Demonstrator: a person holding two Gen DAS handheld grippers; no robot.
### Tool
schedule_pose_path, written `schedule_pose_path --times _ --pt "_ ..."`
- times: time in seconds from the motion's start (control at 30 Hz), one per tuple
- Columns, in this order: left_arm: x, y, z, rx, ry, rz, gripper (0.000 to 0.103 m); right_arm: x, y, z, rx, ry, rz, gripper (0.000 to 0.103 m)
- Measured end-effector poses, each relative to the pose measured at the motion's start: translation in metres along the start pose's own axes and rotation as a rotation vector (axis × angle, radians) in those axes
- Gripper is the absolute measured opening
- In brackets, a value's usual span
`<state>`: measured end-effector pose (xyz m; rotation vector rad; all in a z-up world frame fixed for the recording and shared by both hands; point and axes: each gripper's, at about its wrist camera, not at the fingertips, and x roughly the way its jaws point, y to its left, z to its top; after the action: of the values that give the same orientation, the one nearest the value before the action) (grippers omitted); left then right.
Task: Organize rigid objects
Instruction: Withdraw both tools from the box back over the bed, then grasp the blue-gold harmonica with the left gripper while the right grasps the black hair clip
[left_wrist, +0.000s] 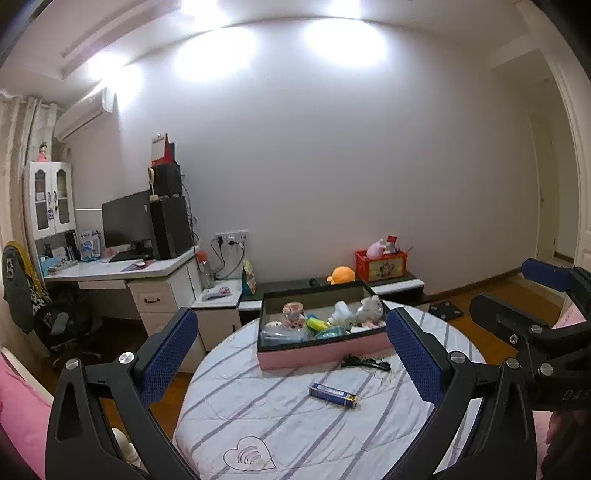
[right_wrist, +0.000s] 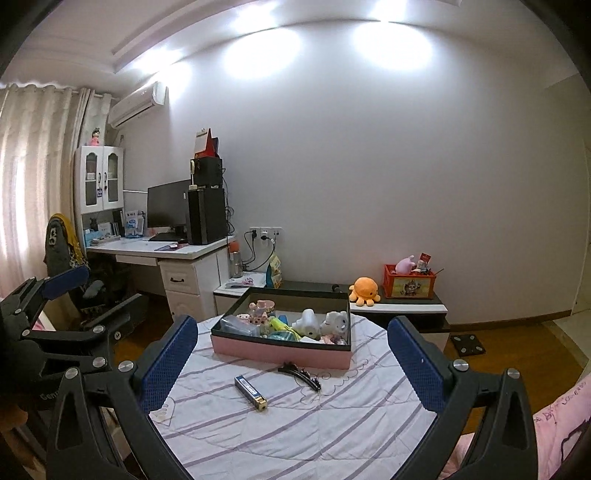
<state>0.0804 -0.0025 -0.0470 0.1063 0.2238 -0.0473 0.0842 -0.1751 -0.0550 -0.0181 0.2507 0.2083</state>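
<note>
On the round table (left_wrist: 280, 435), covered with a white cloth striped in purple, stands a pink box (left_wrist: 325, 354) with a dark inner wall. It holds a mix of small items: a white figurine (right_wrist: 337, 322), a white bottle-shaped piece (right_wrist: 307, 322), a pink-and-white ornament (right_wrist: 260, 309), a yellow-green object and a clear plastic container at the left end. Further detail of the contents cannot be made out.

Two items lie loose on the cloth, outside the box and in front of it — a small blue rectangular box (left_wrist: 333, 395) with a gold end, and a black hair clip (left_wrist: 365, 362) just beside the pink wall. The two are near each other but apart.

Left gripper (left_wrist: 291, 354): jaws spread wide, nothing between the blue pads, held above the near edge of the table. Right gripper (right_wrist: 291, 356): jaws likewise spread to full width, empty — neither touches any item. Each gripper shows at the edge of the other's view.

Behind the table, a low black-and-white cabinet carries an orange plush toy (right_wrist: 364, 291) and a red crate (right_wrist: 408, 284).
</note>
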Motion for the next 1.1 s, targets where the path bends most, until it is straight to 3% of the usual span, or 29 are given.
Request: schedule_pose_path --times 0.37,0.67,0.8,1.1 --pt "0.050 -0.017 -0.021 0.023 0.124 -0.015 0.103 0.031 -0.025 -0.023 0.047 0.092 -0.018 0.103" --pt "0.145 -0.032 -0.084 -0.150 0.424 -0.092 0.103 0.080 -0.062 -0.061 0.106 0.221 -0.037 0.103" --pt "0.179 -0.043 -0.110 -0.168 0.529 -0.062 0.103 0.103 -0.082 -0.083 0.134 0.293 -0.035 0.103" --pt "0.231 -0.043 -0.138 -0.166 0.681 -0.005 0.103 0.130 -0.099 -0.104 0.163 0.373 -0.017 0.103"
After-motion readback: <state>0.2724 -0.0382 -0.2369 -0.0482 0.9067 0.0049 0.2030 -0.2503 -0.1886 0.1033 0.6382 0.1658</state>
